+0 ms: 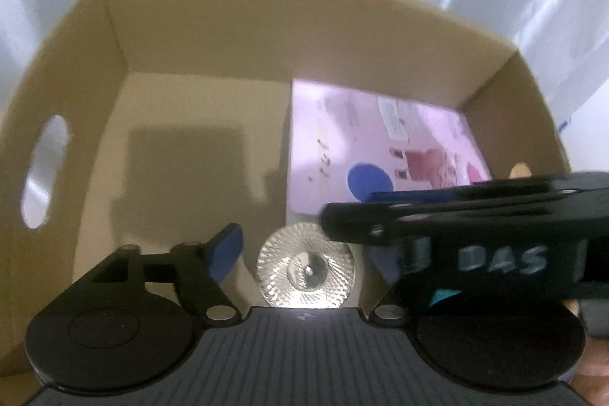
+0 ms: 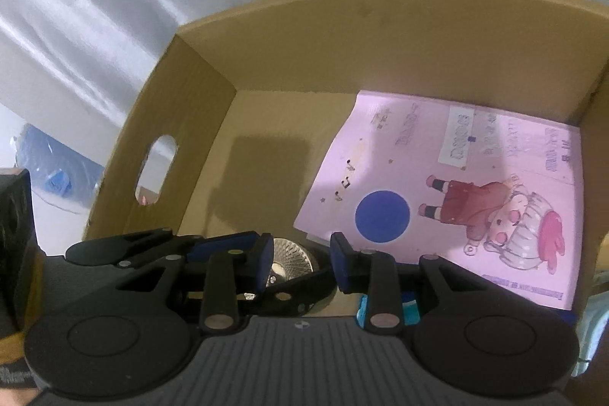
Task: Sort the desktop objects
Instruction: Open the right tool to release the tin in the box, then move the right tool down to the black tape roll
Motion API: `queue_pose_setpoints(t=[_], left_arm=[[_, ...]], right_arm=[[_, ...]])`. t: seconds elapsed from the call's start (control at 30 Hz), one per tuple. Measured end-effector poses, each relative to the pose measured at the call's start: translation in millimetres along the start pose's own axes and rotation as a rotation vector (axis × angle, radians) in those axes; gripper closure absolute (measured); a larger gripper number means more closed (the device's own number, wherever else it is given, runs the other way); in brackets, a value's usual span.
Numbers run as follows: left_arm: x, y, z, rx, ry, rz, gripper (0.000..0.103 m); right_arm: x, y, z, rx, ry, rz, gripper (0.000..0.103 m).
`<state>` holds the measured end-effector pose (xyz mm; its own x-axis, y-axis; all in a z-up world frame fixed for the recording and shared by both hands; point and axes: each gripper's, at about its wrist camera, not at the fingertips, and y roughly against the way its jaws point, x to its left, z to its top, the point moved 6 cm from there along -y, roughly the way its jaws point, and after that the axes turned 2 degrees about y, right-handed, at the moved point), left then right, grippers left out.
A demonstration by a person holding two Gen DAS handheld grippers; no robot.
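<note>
A cardboard box (image 1: 198, 25) with handle cutouts fills both views. A pink booklet (image 1: 361, 139) with a cartoon girl and a blue dot lies flat on the right of its floor, and shows in the right wrist view (image 2: 437, 185) too. A round silver patterned disc (image 1: 306, 271) lies on the box floor near the front edge; it also shows in the right wrist view (image 2: 291, 255). My left gripper (image 1: 304, 250) is open over the disc. My right gripper (image 2: 302, 263) is open and empty, and crosses over the left one (image 1: 437, 223).
White plastic sheeting (image 2: 114, 6) hangs behind the box. A dark box (image 2: 15, 246) stands at the left edge in the right wrist view. Something cyan (image 2: 409, 311) lies under my right gripper. The left half of the box floor (image 1: 182, 158) is bare cardboard.
</note>
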<state>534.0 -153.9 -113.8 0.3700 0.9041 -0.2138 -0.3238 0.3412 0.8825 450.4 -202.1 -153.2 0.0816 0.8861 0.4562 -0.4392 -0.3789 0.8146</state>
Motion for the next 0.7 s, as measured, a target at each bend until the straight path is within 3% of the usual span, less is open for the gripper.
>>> queue_pose_setpoints(t=[0.17,0.3,0.43,0.6,0.7], left_arm=[[6,39,-12,-0.077,0.026,-0.025,0.024],[11,93,-39,-0.162,0.034,-0.069,0.016],[6,150,-83,-0.223,-0.016,-0.129,0.005],[-7,199,-137,-0.277,-0.111,-0.115,0.001],[-11,209,-170,-0.290,-0.148,-0.102,0.000]], right_arm=[[3,48,-5,-0.126,0.011,0.061,0.067],[17,100,-30,-0.228,0.072,0.106,0.066],[35,139,-76,-0.250,0.139,0.154,0.066],[63,153,-121,-0.230,0.211,0.188,0.064],[76,147,-140,-0.221,0.237,0.180,0.059]])
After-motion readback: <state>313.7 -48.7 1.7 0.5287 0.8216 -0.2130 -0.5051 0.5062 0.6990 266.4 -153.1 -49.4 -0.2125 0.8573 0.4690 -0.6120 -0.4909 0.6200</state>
